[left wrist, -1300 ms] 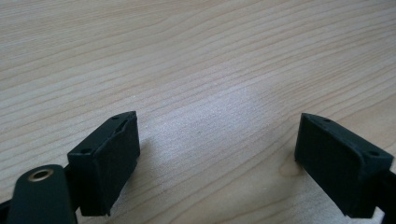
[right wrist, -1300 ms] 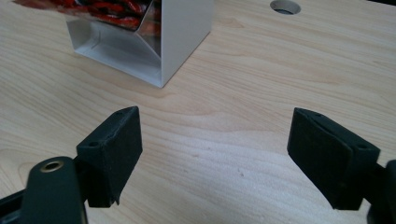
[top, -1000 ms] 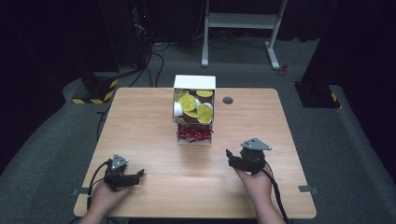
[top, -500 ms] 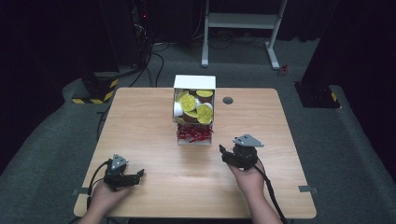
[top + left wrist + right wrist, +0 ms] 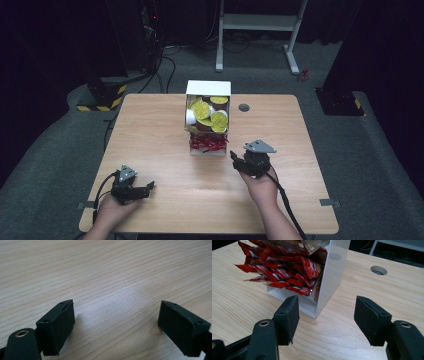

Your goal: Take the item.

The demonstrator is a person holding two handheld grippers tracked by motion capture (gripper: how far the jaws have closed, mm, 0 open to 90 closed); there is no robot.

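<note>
The right gripper hovers over the pale wooden table, its black jaws apart with nothing between them; they have just been closing. The left gripper rests near the front edge, spread wide and empty. Just beyond the right one stands the white open-fronted dispenser box, red foil sachets below, yellow-lidded round capsules above.
</note>
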